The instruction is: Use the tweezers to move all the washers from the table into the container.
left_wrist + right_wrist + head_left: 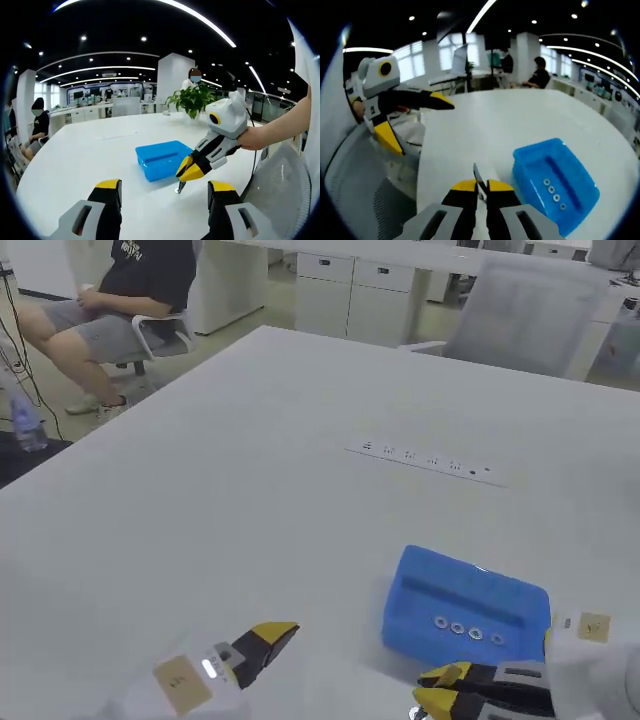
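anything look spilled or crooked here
Nothing stands out: the blue plastic container sits flat on the white table, four metal washers lie in a row inside it, and the right tongs grip the metal tweezers.

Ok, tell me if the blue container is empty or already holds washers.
Not empty. Four washers lie in a row inside the blue container, plain in the head view.

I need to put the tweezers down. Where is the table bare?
Bare: the wide table left of the blue container and before the socket strip. Crowded: the near edge, where the left claw and right claw sit by the container.
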`<state>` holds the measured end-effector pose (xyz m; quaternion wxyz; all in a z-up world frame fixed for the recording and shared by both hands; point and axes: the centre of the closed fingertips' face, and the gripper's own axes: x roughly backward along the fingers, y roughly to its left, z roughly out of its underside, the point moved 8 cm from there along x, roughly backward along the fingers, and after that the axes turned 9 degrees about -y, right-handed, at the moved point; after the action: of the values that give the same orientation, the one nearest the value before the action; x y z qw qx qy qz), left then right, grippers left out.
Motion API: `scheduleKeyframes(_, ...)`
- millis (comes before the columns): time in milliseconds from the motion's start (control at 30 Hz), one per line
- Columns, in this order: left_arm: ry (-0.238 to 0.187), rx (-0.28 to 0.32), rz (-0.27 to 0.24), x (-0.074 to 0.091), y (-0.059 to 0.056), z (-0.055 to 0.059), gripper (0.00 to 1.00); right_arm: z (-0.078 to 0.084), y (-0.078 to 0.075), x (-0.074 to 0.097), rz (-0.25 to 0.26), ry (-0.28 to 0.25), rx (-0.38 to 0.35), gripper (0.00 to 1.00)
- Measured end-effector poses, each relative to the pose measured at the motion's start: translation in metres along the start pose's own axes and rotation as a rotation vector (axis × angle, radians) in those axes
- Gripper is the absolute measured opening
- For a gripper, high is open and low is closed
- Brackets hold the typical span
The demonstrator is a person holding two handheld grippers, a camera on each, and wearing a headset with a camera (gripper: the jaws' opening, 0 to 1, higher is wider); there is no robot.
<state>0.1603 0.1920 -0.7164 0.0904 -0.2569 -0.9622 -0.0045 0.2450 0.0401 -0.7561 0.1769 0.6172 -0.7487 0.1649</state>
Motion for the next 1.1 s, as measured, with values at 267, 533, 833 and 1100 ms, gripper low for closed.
scheduleKeyframes(267,-0.006,0.002,-0.007,0.001,0.002,0.0,0.7,-0.005,-0.001,0.003,0.042,-0.011,0.024,0.01)
scheduleKeyframes(533,-0.011,0.001,-0.008,0.001,0.001,-0.001,0.7,-0.028,-0.013,0.016,0.067,-0.107,-0.045,0.01)
scheduleKeyframes(833,-0.014,0.004,-0.01,0.001,0.002,-0.001,0.7,-0.053,-0.041,0.024,0.113,-0.222,-0.115,0.02)
scheduleKeyframes(1100,-0.02,0.01,-0.012,0.001,0.003,-0.001,0.69,-0.046,-0.076,0.017,0.191,-0.263,-0.265,0.02)
